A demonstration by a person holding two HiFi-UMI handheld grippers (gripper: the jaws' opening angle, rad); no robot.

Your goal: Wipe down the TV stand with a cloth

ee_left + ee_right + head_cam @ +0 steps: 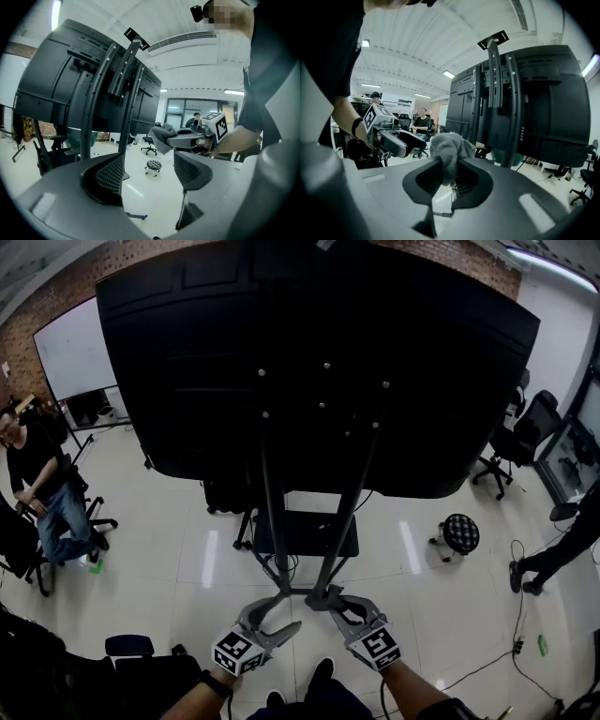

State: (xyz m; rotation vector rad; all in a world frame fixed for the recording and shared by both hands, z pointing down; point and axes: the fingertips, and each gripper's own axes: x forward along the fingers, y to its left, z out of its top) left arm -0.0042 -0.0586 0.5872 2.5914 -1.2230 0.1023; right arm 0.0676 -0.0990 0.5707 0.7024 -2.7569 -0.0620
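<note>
The big black TV (319, 362) shows its back and hangs on a stand with two slanted poles (270, 512) and a low shelf (305, 532). My right gripper (330, 601) is shut on a grey cloth (450, 150) and holds it close to the foot of the poles. In the right gripper view (449, 176) the cloth bulges out above the jaws, with the stand's poles (494, 93) behind it. My left gripper (286, 613) stands open beside the right one. Its jaws (150, 171) hold nothing, and a pole (126, 103) rises just beyond them.
A person sits on a chair (42, 488) at the left and another person's legs (562, 545) show at the right. A round stool (459, 533), an office chair (525, 432) and a whiteboard (75, 357) stand around. Cables (487, 662) lie on the glossy floor.
</note>
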